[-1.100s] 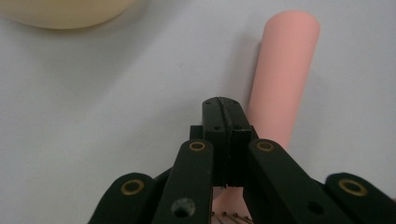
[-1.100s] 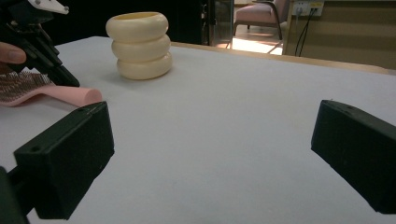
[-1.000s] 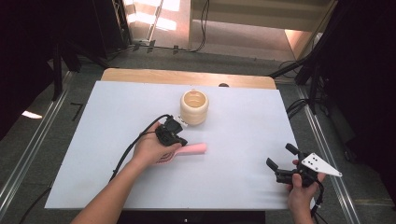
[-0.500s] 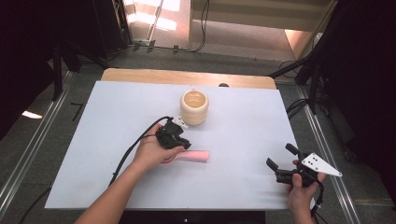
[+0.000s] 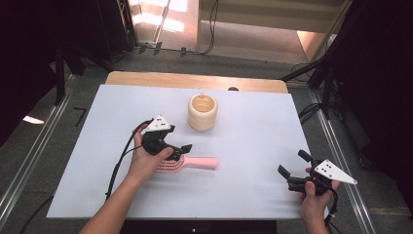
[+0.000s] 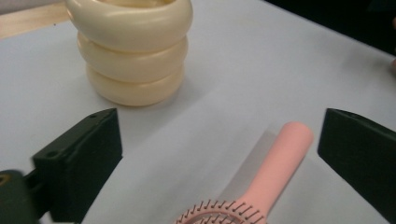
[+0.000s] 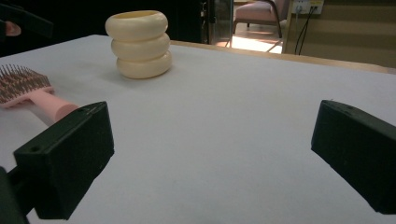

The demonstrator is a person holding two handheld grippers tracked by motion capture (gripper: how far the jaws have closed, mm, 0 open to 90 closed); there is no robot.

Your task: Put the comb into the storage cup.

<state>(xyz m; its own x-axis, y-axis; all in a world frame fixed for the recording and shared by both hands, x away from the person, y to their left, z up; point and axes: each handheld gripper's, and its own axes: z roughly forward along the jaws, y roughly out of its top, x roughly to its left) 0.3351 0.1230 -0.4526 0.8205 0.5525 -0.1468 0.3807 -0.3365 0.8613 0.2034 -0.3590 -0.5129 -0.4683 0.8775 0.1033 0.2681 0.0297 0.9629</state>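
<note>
- Right claw (image 5: 292, 171): held in the person's right hand (image 5: 314, 197) at the near right corner of the bench (image 5: 253, 131). Its two black jaws stand wide apart over bare white surface and hold nothing. A grey three-cornered plate sits on top of it.
- Left claw (image 5: 181, 149): held in the person's left hand (image 5: 146, 163) at the near left-centre of the bench, with a cable trailing back towards the near edge. In the left gripper view the jaws are spread wide, one on each side of the brush handle and touching neither it nor the head.
- Pink hairbrush (image 5: 187, 163): lies flat on the bench, bristles up, just beside and partly under the left claw. In the high view the oval bristle head lies at the hand and the smooth round handle points to the right, towards the middle of the bench. In the right gripper view (image 7: 28, 91) it shows at the left edge, well apart from the right claw.
- Cream cup (image 5: 202, 112): stands upright beyond the brush, near the far middle of the bench and apart from both claws. Its wall is shaped as three stacked rounded rings (image 6: 133, 49), and the mouth is open at the top.
- Far edge: a strip of bare wood (image 5: 195, 80) runs behind the white surface.
</note>
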